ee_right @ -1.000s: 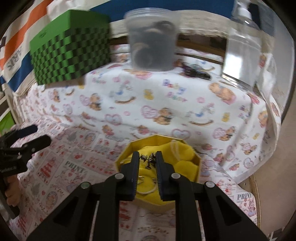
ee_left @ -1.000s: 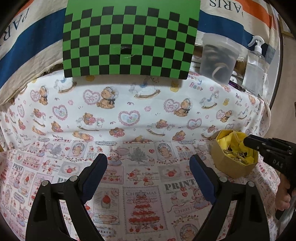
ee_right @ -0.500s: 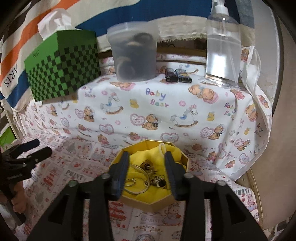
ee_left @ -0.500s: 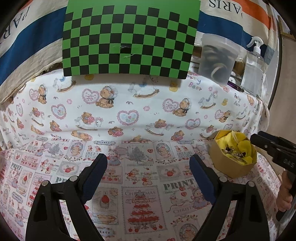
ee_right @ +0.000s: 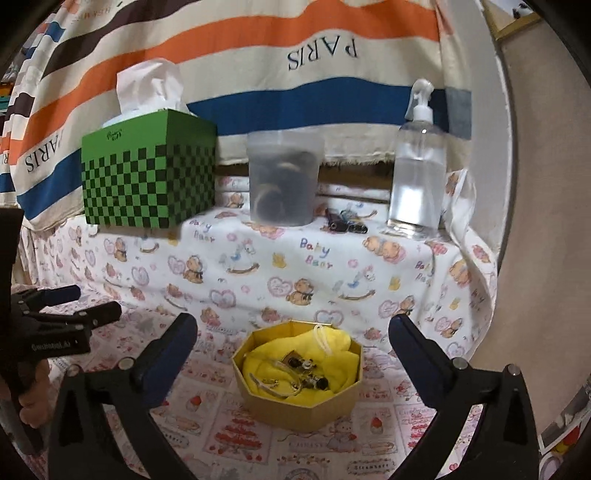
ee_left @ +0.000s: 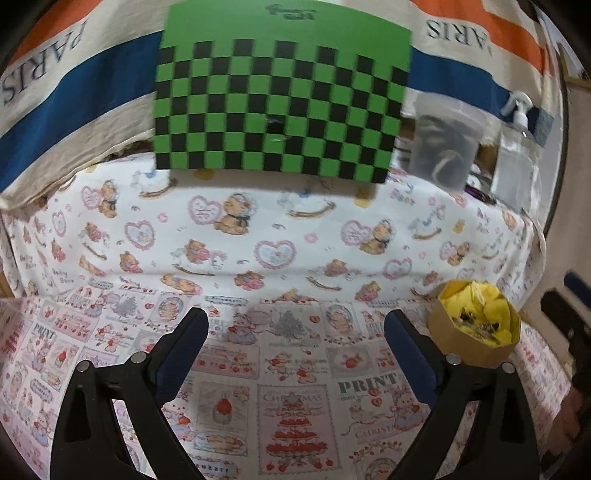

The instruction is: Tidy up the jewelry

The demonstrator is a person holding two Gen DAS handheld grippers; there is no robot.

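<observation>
Pretty cluttered little corner. Straight ahead of the grippers a big striped cloth hangs as a backdrop, cream with orange, blue and brown bands and "PARIS" printed on it upside down. Below it there's a raised ledge under a white teddy-bear "Baby Bear" sheet, and closer in, right under the fingers, the surface wears a pink Christmas-print cloth. Off to the right is a plain beige wall with a wooden frame corner up top. Lighting is soft and indoor, slightly dim.
</observation>
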